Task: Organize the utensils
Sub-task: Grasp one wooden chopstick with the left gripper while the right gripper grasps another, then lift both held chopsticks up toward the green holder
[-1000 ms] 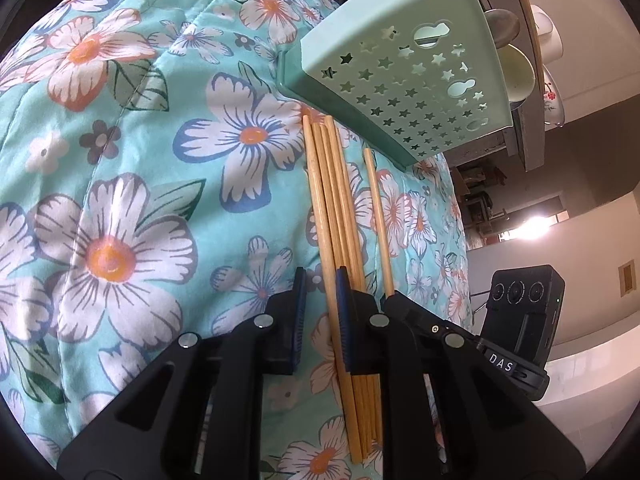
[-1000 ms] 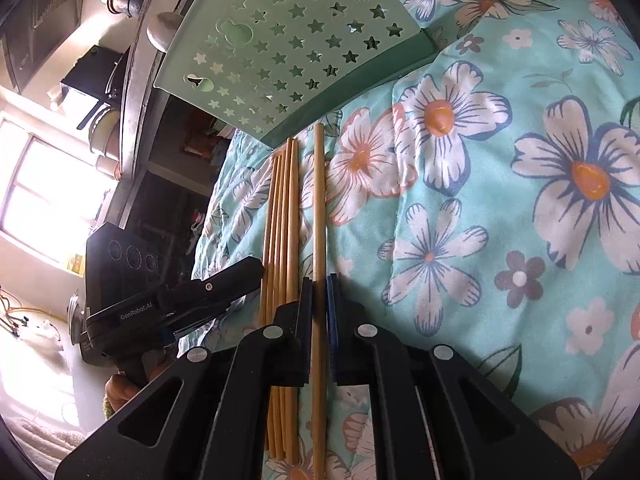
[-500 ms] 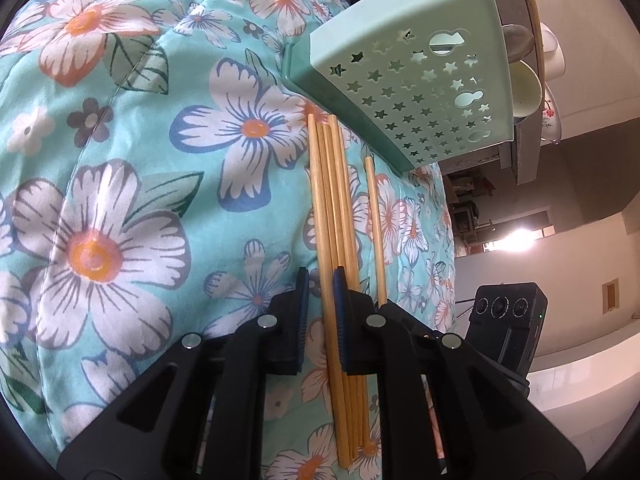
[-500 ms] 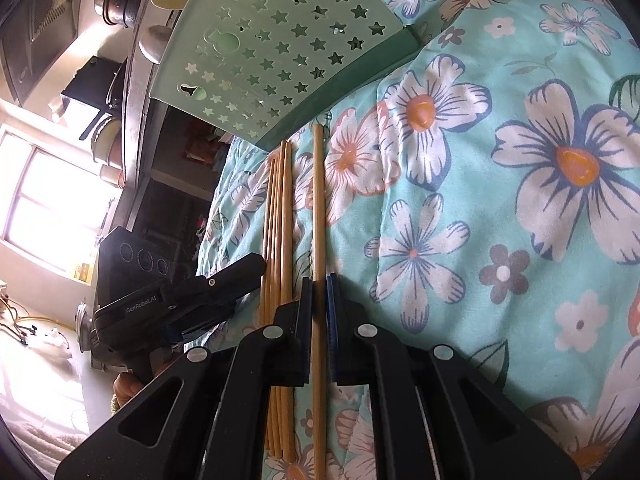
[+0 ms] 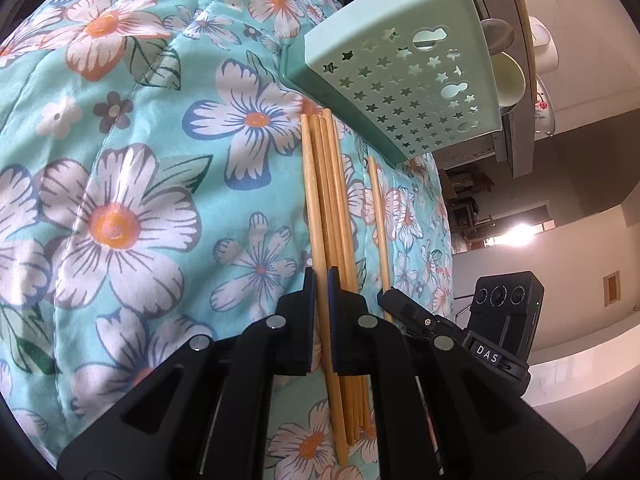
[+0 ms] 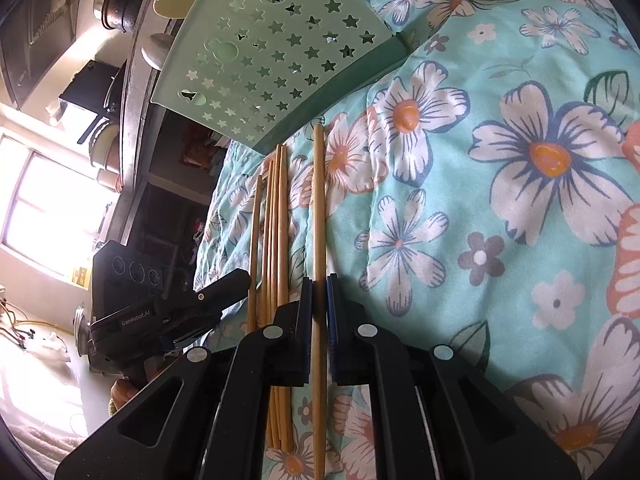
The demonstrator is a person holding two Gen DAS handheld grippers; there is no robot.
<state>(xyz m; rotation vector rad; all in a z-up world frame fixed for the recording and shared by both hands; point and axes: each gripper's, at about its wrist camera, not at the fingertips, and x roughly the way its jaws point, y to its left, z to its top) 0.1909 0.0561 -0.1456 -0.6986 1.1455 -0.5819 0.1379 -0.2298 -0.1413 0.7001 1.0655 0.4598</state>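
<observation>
chopsticks (image 5: 332, 216) lie on a floral quilt (image 5: 120, 160); the left gripper (image 5: 321, 276) has just clamped one, the right gripper (image 6: 319, 280) another. next likely comes lifting both toward the mint holder (image 5: 404, 80).

I am in a home kitchen: a floral quilt (image 5: 120, 140) lies under my work, bowls (image 5: 510, 80) and cups (image 5: 542, 42) sit on a shelf, and a pot (image 6: 120, 8) stands by a sunlit window (image 6: 48, 208).
</observation>
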